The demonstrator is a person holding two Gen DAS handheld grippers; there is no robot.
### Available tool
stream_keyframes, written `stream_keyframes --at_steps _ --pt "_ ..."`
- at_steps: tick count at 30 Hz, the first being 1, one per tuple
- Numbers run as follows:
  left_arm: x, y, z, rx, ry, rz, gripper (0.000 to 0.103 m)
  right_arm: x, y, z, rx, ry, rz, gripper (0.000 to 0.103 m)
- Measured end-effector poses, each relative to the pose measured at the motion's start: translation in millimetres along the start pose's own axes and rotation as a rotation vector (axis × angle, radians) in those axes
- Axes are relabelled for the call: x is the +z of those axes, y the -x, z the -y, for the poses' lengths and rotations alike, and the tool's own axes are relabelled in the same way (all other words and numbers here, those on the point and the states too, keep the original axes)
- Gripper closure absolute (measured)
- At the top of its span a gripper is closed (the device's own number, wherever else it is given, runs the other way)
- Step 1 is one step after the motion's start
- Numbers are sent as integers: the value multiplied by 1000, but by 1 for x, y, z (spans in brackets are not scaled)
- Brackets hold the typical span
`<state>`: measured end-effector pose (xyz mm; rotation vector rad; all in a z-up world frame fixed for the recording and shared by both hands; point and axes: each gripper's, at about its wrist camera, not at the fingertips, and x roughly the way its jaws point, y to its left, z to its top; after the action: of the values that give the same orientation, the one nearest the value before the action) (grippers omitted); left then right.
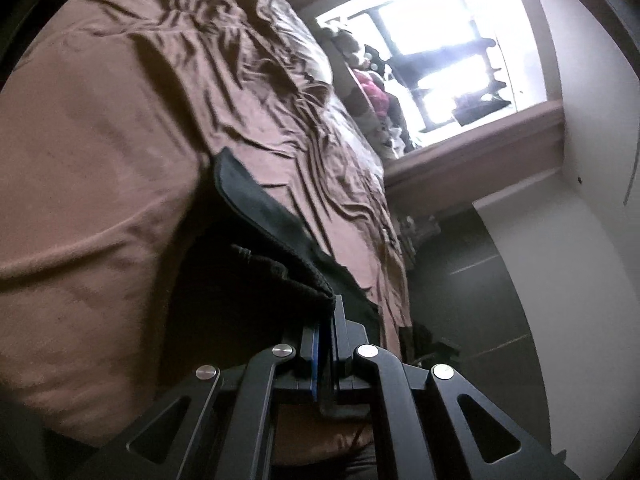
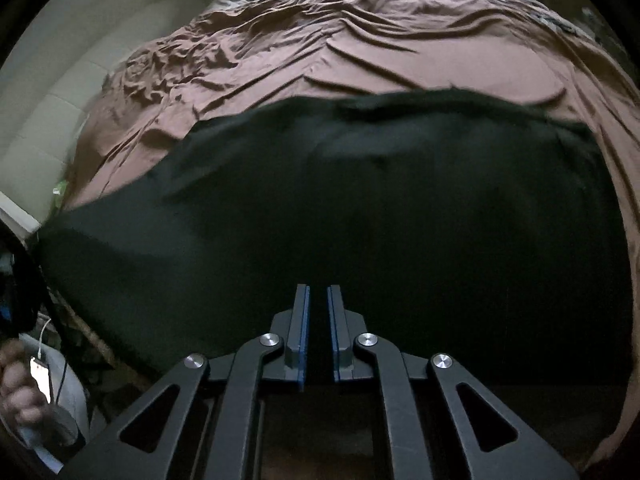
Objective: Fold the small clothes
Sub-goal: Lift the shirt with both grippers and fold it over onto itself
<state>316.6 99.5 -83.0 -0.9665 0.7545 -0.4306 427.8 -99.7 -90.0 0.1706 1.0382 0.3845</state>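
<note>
**A:** What have you got on the left wrist view?

**B:** My left tool [image 1: 329, 320] sits at the bottom centre of the frame, its 2 fingers pressed together on the hem of a black garment [image 1: 256, 248]. The cloth bunches up right at the fingertips and runs from there toward the middle left of the frame, with a thick seamed edge along its upper side. The view is rolled sideways, so the bed [image 1: 120, 128] with its wrinkled brown sheet fills the left and upper part. A bright window [image 1: 452, 52] sits at the upper right, with a white wall [image 1: 580, 240] below it on the right.

**A:** So that one is clamped on the cloth. And the right wrist view?

**B:** My right tool [image 2: 318, 308] is at the bottom centre, and I see a narrow gap between the 2 blue-lined fingers [image 2: 301, 328]. The dark cloth lies behind that gap, but I cannot tell whether any of it is pinched there. The black garment spreads wide across the middle of this frame, from the left edge to the far right, lying over the brown sheet. The creased sheet fills the upper half. A pale wall [image 2: 52, 92] is at the upper left, and a blurred hand [image 2: 18, 384] shows at the lower left edge.
</note>
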Motion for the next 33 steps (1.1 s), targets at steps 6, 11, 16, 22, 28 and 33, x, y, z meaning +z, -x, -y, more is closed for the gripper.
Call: stream_keyframes --at_steps 6,11,16,22,28,33 --pt "8 -11 27 -21 -54 -25 99 -30 7 5 28 -45 -11 98" --pt "10 -26 59 -43 -109 -57 99 -52 7 7 57 -81 -28 98" --pt "6 -47 92 -57 -169 -95 99 -63 18 15 86 -122 -16 98" --pt "-3 -66 126 -66 -233 -132 99 -64 65 34 134 -172 60 98" --pt "-16 -85 155 -53 -286 -172 99 -68 128 69 152 -233 180 95" --pt "-34 -104 178 -63 -331 -206 99 -90 164 103 147 -282 250 64"
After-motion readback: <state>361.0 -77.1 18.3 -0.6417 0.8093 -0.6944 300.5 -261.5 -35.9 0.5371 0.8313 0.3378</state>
